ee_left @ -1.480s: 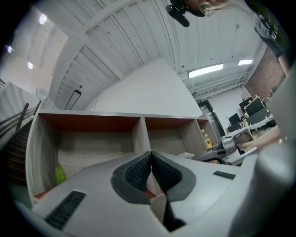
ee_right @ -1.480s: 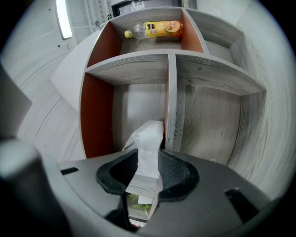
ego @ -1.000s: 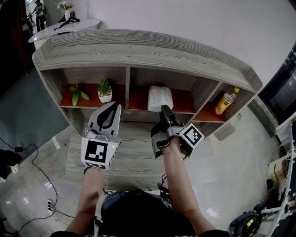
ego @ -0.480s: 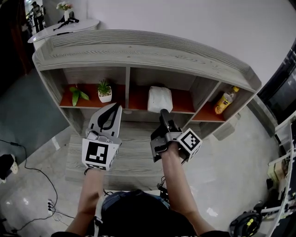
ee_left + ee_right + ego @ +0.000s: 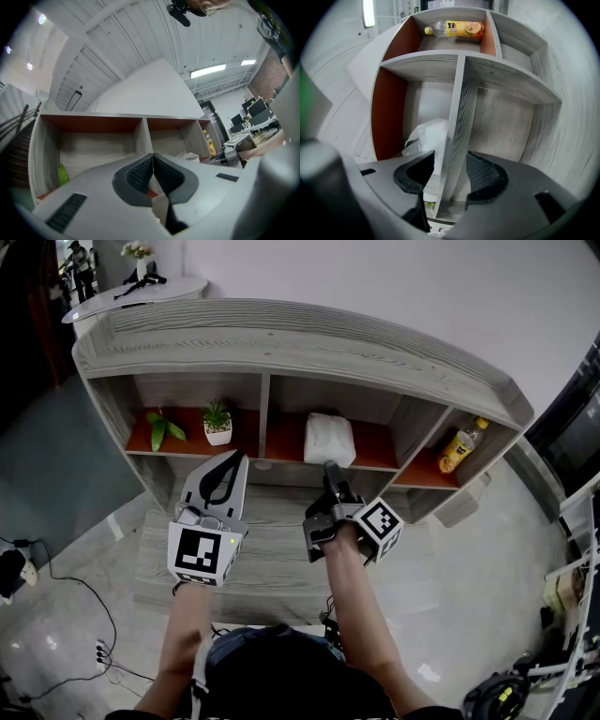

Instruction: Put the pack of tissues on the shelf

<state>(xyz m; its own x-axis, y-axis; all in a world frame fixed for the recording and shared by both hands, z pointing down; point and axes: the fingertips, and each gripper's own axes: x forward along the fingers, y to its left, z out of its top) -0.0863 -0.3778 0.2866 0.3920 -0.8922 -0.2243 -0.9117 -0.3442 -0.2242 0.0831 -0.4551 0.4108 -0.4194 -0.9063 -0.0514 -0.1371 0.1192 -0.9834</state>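
Right gripper (image 5: 331, 468): jaws apart, just closed a little; pads press on nothing, and only a shelf board's edge shows in the gap; centre of the head view, just below the pack.
Left gripper (image 5: 234, 457): jaw tips together, empty; left of centre.
Pack of tissues (image 5: 329, 439): on the red floor of the shelf's (image 5: 281, 343) middle compartment, upper centre.
Bottle (image 5: 460, 444): right-hand compartment.
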